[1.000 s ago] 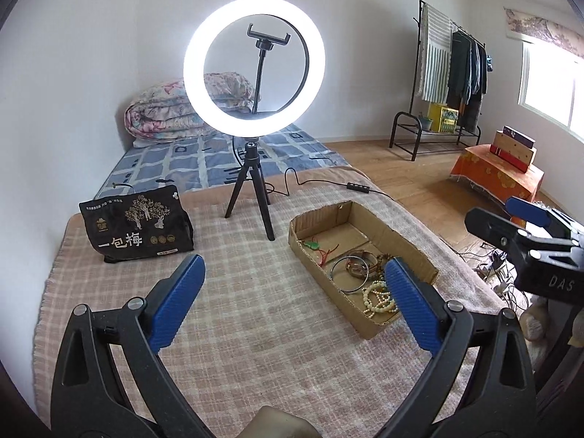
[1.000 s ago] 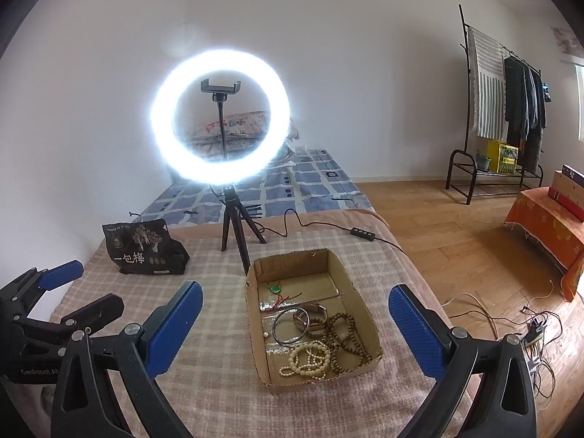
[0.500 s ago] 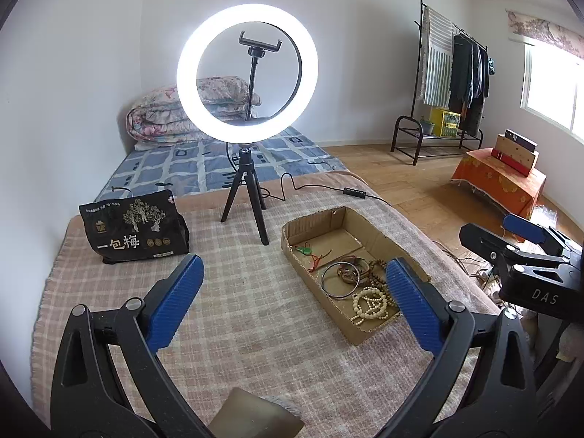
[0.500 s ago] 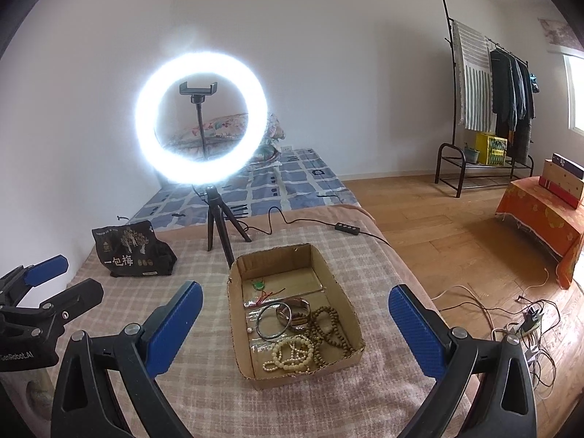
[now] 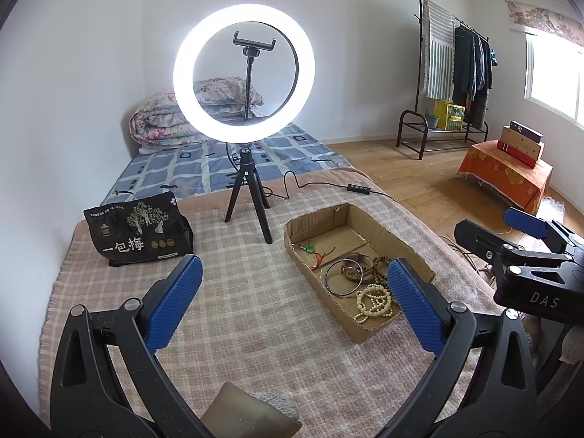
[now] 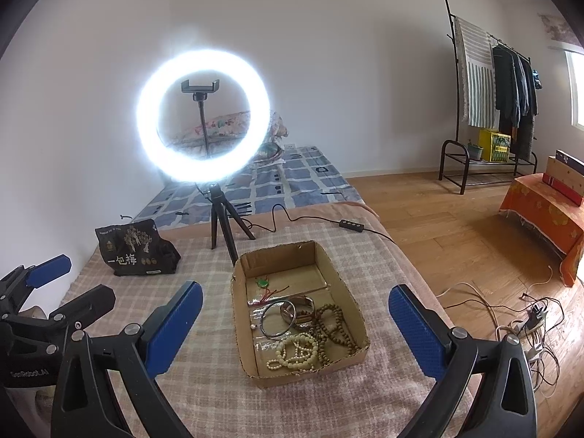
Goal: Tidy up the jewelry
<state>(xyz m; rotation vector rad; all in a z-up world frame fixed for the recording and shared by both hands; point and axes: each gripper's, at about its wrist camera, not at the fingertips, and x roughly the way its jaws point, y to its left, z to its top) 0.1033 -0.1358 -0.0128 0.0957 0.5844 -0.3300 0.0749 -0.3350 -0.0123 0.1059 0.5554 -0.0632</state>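
A shallow cardboard box [image 5: 401,244] [image 6: 356,314] lies on the checked cloth. It holds a metal bangle [image 6: 277,319], a white bead string [image 6: 295,354], a brown bead string [image 6: 334,328] and a green pendant on red cord [image 6: 262,284]. My left gripper [image 5: 294,299] is open and empty, above the cloth left of the box. My right gripper [image 6: 295,325] is open and empty, raised above the box. The right gripper shows at the right of the left wrist view [image 5: 511,237]. The left gripper shows at the left of the right wrist view [image 6: 47,284].
A lit ring light on a black tripod [image 5: 244,95] [image 6: 204,116] stands behind the box, its cable [image 6: 350,226] trailing right. A black snack bag [image 5: 138,235] lies at the left. A brown object [image 5: 252,416] lies at the near edge. Floor cables [image 6: 511,314] lie right.
Both grippers have drawn back and shifted slightly; the box and ring light sit a little further left in both views. Both stay open and empty.
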